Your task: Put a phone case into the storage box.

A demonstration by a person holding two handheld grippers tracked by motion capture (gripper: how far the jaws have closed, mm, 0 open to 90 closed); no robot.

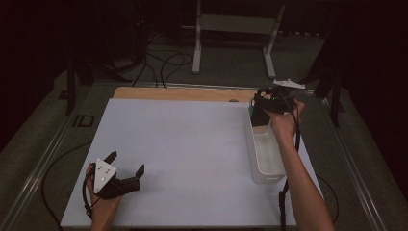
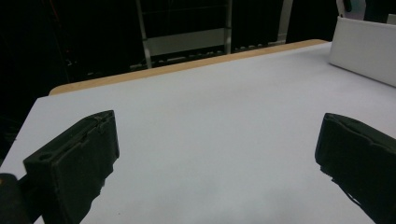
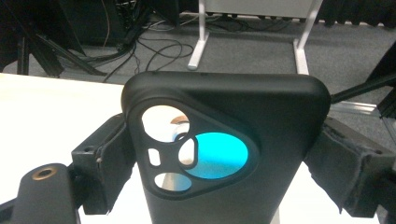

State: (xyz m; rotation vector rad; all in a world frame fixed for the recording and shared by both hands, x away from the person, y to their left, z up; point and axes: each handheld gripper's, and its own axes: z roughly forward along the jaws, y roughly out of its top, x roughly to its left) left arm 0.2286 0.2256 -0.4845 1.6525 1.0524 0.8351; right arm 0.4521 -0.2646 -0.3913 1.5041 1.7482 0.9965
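My right gripper [image 1: 261, 107] is shut on a black phone case [image 1: 258, 114], held upright over the far end of a white bin [image 1: 251, 151] at the table's right side. In the right gripper view the phone case [image 3: 280, 116] stands between the two jaws of the right gripper [image 3: 224, 161], its camera cutout facing me with a blue patch showing through. Near the front left corner, my left gripper [image 1: 127, 162] rests low over the white table top [image 1: 192, 139], jaws wide apart. The left gripper [image 2: 217, 154] has nothing between its fingers.
The bin's wall [image 2: 369, 51] shows at the far right in the left gripper view. A wooden strip [image 1: 183, 93] runs along the table's far edge. Beyond it on the floor are a white metal stand [image 1: 231, 29] and cables [image 1: 168, 62].
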